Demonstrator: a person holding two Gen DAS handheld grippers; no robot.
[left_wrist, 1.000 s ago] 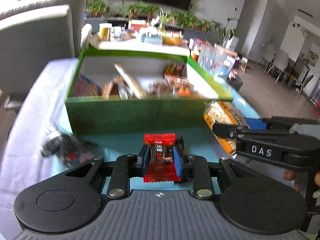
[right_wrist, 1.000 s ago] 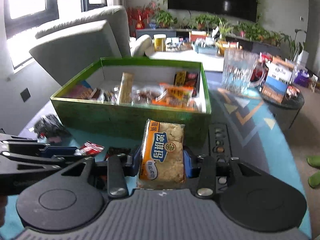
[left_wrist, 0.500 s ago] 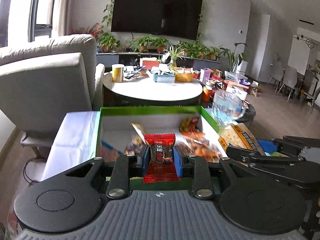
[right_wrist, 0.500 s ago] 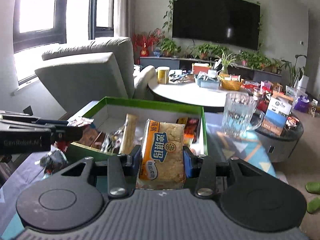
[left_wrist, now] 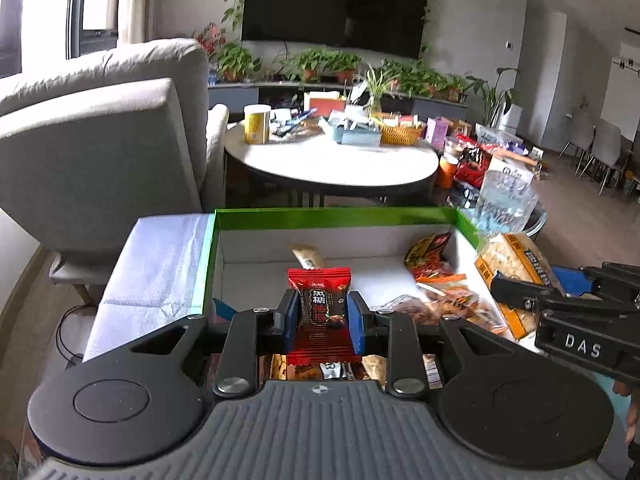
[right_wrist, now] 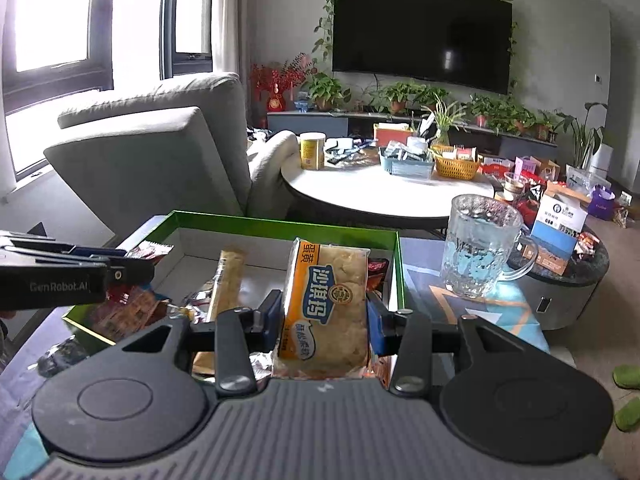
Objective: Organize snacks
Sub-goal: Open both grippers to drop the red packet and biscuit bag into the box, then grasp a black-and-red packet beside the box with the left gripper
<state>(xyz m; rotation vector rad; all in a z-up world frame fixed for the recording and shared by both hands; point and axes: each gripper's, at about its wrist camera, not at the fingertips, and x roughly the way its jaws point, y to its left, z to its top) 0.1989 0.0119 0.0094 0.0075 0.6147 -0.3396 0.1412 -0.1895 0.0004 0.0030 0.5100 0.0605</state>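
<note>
**Both tongs carry snacks above the green box**

The left tongs point(left_wrist: 319, 316) pinch a small red candy packet point(left_wrist: 320, 300) between their blue pads, holding it upright over the near-left part of the green box point(left_wrist: 336, 216). The right tongs point(right_wrist: 323, 314) pinch a yellow-and-orange egg-yolk pastry pack point(right_wrist: 326, 300), also upright, over the near-right part of the same box.

Inside the green box lie several wrapped snacks: a long tan bar point(right_wrist: 230, 276) leaning toward the far wall, orange and red packets point(left_wrist: 436, 276) by the right wall, and darker wrappers at the near-left corner. Just right of the box, a ribbed glass mug point(right_wrist: 478, 244) stands on the patterned surface point(right_wrist: 500, 304). Left of the box lies a white cloth point(left_wrist: 160, 256). Beyond the box stand a round white table point(right_wrist: 384, 192), a grey armchair point(right_wrist: 160, 152) and a wall-mounted television point(right_wrist: 422, 32).
</note>
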